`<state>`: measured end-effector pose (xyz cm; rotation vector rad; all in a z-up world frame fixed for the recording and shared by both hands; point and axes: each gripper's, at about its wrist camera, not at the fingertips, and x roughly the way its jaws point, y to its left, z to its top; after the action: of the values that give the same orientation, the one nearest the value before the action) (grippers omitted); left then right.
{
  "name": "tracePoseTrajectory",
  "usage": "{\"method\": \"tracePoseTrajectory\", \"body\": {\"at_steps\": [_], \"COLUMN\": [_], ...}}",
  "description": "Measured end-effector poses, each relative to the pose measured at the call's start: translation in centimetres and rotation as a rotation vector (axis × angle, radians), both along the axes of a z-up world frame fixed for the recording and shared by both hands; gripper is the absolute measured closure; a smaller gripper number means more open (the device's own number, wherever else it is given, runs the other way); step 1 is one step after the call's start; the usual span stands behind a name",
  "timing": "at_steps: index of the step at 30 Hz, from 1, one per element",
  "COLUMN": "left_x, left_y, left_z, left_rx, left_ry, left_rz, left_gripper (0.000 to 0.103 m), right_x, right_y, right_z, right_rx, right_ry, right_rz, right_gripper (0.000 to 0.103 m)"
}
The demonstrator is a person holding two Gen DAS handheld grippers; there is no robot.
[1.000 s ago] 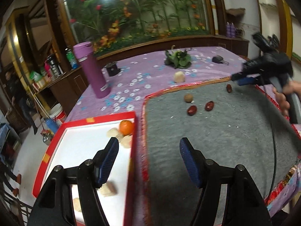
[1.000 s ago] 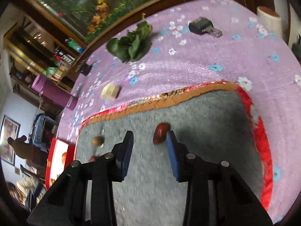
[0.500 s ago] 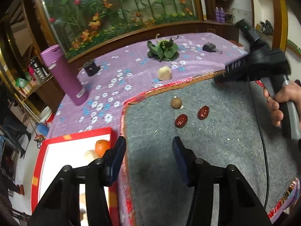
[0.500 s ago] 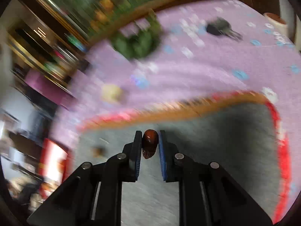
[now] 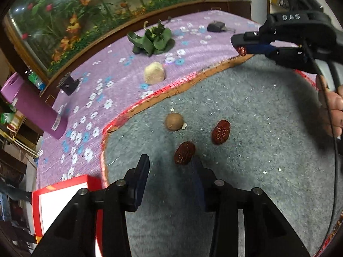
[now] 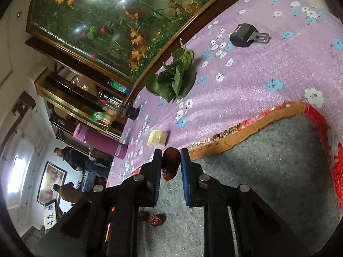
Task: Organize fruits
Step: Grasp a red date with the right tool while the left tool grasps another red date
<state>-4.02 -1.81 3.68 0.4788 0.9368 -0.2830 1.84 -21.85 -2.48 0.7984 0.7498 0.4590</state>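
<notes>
The surface has a purple cloth with little flowers on it. A grey mat with a red and orange edge lies on the near part. A red tray with a white inside sits at the near left. A purple bottle stands far to the left on the cloth. A bunch of green leaves lies at the far side, and a pale lump lies nearer, just off the mat.

The right hand-held gripper is up in the air over the far edge of the mat. It is pinching a red date tight between its two blue pads.

The left hand-held gripper is low over the mat, and its fingers are spread wide with nothing in them. Just past its tips lies a second red date. A third red date lies to the right of it, and a small brown round fruit lies a bit farther away
</notes>
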Motion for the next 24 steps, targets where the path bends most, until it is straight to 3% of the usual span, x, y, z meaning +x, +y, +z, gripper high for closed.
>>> {"method": "tracePoseTrajectory", "body": {"at_steps": [7, 9, 13, 19, 24], "left_x": [0.8, 1.0, 0.5, -1.0, -4.5], "left_y": [-1.5, -1.5, -1.4, 0.2, 2.4], "left_z": [-1.1, -1.1, -1.2, -0.4, 2.5], "left_rx": [0.024, -0.016, -0.038, -0.129, -0.169], "left_ry": [0.046, 0.075, 0.067, 0.031, -0.088], "left_rz": [-0.06, -0.082, -0.072, 0.026, 0.143], "left_gripper": [0.067, 0.085, 0.085, 0.085, 0.086], "right_x": [0.5, 0.5, 0.4, 0.0, -0.2], "right_y": [-0.1, 0.0, 0.1, 0.6, 1.6], "right_z": [-0.4, -0.3, -0.2, 0.6, 0.7], "right_rx": [0.021, 0.021, 0.023, -0.008, -0.075], "right_ry": [0.02, 0.017, 0.012, -0.026, -0.042], "right_rz": [0.008, 0.01, 0.007, 0.012, 0.013], "right_gripper": [0.084, 0.084, 0.084, 0.084, 0.084]}}
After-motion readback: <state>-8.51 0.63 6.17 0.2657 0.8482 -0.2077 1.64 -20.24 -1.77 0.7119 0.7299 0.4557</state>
